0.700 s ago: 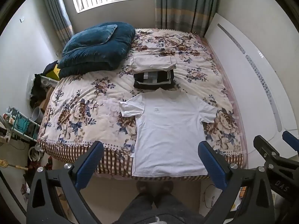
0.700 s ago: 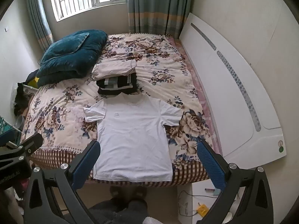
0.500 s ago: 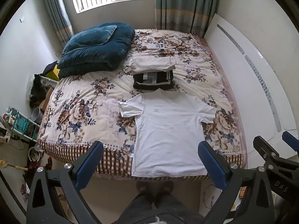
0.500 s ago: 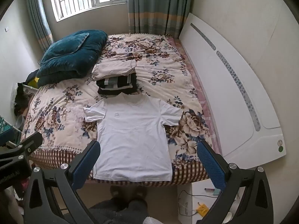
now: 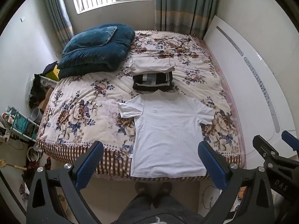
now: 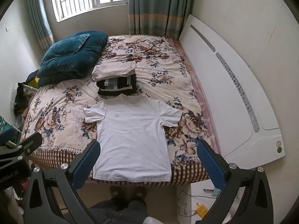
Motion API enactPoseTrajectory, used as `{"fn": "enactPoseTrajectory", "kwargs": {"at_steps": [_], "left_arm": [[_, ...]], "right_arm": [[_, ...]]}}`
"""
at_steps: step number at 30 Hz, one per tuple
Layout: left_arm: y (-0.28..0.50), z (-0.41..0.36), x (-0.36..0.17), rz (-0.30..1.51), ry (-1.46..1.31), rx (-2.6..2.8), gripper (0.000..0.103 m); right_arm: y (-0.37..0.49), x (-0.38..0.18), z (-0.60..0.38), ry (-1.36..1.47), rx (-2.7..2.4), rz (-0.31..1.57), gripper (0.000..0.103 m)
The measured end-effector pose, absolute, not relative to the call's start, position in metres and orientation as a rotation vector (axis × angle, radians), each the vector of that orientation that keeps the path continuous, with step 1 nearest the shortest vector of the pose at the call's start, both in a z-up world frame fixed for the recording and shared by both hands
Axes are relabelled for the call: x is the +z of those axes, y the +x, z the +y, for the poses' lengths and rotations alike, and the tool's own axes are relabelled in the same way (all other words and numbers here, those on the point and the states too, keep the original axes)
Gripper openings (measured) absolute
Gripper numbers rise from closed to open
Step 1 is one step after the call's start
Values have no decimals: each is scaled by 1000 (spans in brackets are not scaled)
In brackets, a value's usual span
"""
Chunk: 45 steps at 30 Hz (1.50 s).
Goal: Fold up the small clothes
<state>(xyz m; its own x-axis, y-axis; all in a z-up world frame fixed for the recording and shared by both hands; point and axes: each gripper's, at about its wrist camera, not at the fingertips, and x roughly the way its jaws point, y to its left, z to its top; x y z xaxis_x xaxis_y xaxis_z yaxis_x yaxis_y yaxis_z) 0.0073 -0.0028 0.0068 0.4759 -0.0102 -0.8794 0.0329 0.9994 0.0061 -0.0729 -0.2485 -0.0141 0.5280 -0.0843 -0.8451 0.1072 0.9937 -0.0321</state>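
A white T-shirt (image 5: pixel 168 130) (image 6: pixel 132 136) lies spread flat, front up, on the near edge of the floral bed (image 5: pixel 84 100) (image 6: pixel 160 74), its hem at the bed's front edge. Just behind its collar sits a folded dark garment (image 5: pixel 152 82) (image 6: pixel 116 85), and behind that a folded cream one (image 5: pixel 152 66) (image 6: pixel 114 70). My left gripper (image 5: pixel 150 165) hangs open above the floor in front of the hem, nothing between its blue pads. My right gripper (image 6: pixel 149 165) is open too, held high over the same edge. Each gripper shows at the other view's side.
A blue quilt with a pillow (image 5: pixel 97 50) (image 6: pixel 72 59) is piled at the bed's far left. A white headboard (image 5: pixel 248 85) (image 6: pixel 229 93) runs along the right. A person's legs and slippers (image 5: pixel 153 188) stand before the bed. Clutter and a rack (image 5: pixel 18 125) fill the left floor.
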Motion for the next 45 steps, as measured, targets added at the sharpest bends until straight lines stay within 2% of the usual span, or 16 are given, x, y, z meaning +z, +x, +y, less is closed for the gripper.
{"fn": "enactPoseTrajectory", "kwargs": {"at_steps": [36,45], "left_arm": [[12,-10,22,1063,7,-30,103],[10,-10,22,1060,11,-33,103]], "right_arm": [[-78,-11,-248,20,-116,995,103],[-74,4,-247,18,-116,992,103]]}}
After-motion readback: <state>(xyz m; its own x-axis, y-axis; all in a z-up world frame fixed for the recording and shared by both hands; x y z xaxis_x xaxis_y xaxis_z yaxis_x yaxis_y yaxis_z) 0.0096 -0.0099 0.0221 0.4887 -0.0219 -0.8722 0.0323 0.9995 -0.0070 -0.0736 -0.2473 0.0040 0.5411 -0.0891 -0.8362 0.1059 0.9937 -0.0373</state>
